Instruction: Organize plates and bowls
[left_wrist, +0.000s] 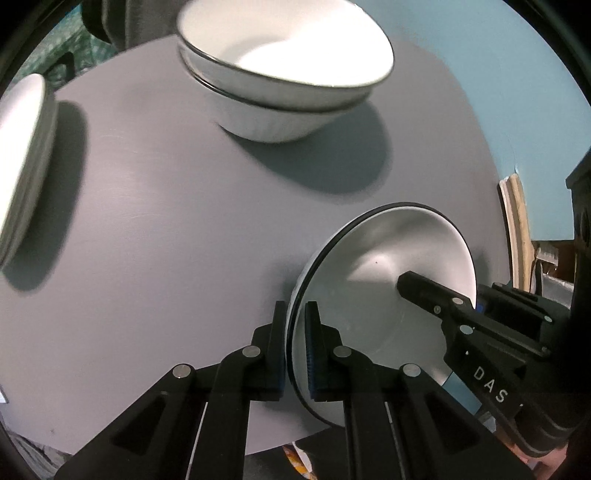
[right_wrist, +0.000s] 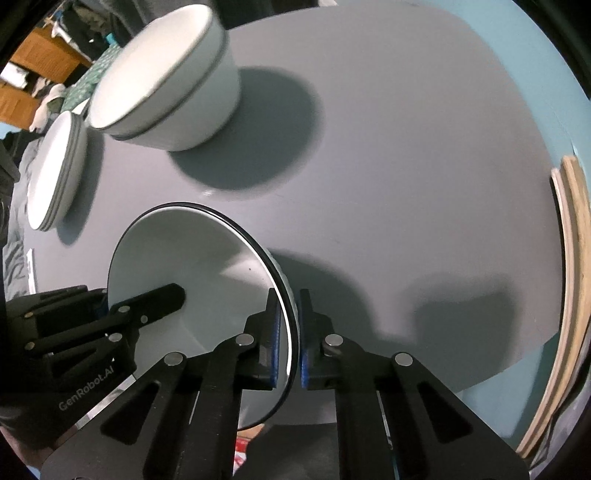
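Bowl (left_wrist: 388, 273), near desk (left_wrist: 166, 221) edge, is gripped at opposite rim pts: L gripper (left_wrist: 295, 347) and R gripper (right_wrist: 293, 343) jaws both clenched on rim, prob. for a balanced two-handed lift toward bowl stack (left_wrist: 284, 74); plates (right_wrist: 55, 170) sit beside it.

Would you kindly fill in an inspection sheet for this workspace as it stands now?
Surface: grey table, bare in the middle.
Job's things: bowl held by its rim; two stacked bowls; plate stack.
Clutter: nothing seen.
Grippers: left hand-held gripper and right hand-held gripper each shut on opposite sides of the bowl's rim.
Cables: nothing seen.
Surroundings: blue wall; wooden boards.
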